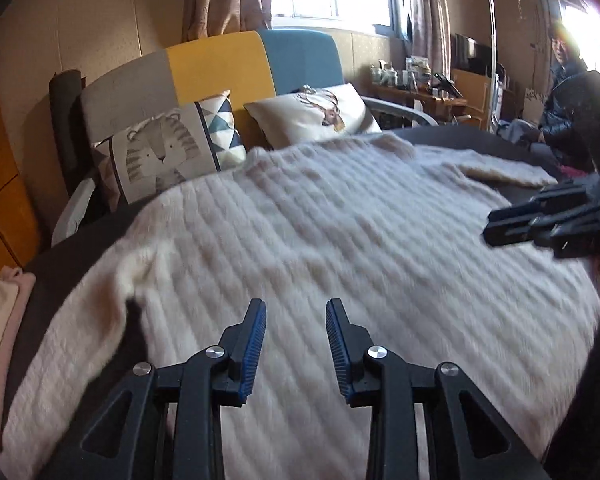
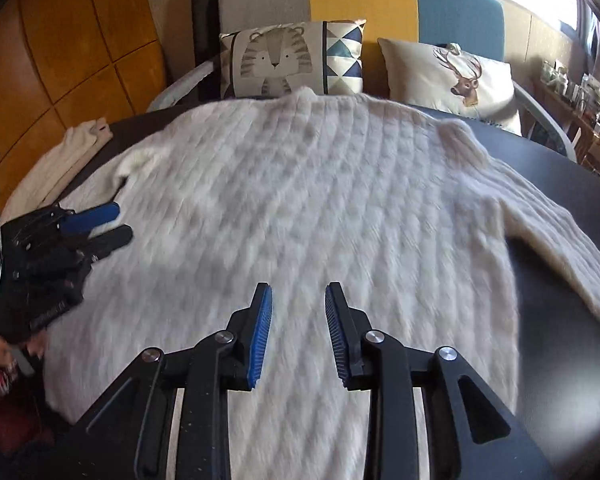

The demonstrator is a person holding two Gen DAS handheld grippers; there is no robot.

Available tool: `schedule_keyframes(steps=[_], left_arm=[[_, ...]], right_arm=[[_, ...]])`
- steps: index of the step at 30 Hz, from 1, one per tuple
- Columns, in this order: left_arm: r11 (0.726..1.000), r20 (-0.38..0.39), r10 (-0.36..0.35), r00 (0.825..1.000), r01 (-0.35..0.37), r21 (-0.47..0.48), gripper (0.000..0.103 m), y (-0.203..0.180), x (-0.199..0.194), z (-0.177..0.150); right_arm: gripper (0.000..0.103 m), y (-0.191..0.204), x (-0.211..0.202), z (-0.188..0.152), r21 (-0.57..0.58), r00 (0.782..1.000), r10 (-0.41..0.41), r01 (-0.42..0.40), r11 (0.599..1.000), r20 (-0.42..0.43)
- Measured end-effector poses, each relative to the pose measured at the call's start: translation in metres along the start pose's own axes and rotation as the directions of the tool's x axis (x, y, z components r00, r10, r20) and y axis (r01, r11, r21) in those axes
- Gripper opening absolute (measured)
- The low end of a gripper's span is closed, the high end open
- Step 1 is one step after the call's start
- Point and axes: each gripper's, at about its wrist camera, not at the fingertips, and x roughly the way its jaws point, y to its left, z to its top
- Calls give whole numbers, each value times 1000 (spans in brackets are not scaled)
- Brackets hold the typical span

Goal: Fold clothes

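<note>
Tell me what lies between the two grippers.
Only the white sweater, spread flat: in the right wrist view it fills the stretch from the left gripper to the right gripper.

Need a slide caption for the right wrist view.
Open right gripper over white sweater spread flat on dark table; left gripper open alongside.

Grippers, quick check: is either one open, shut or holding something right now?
Left gripper: open, holding nothing, above the white sweater.
Right gripper: open, holding nothing, also over the sweater.
</note>
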Motion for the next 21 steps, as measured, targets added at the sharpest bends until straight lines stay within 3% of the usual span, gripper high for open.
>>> schedule_keyframes(steps=[3, 8, 12, 17, 21], left_arm=[[998, -40, 61, 997, -62, -16, 32, -1, 36, 23], [994, -101, 97, 990, -101, -36, 32, 9, 64, 15], [993, -127, 104, 986, -111, -49, 34, 15, 75, 8], [994, -126, 83, 989, -91, -55, 37, 17, 73, 5], [995, -134, 103, 986, -101, 19, 37, 13, 67, 1]], right_arm=[[31, 5, 37, 35, 49, 1000, -6, 6, 999, -2], [31, 6, 88, 54, 121, 998, 32, -26, 992, -50], [31, 12, 88, 44, 2, 1000, 14, -14, 1000, -21], [31, 14, 79, 28, -109, 998, -59, 58, 992, -4], [32, 19, 82, 26, -139, 994, -100, 104, 985, 38]])
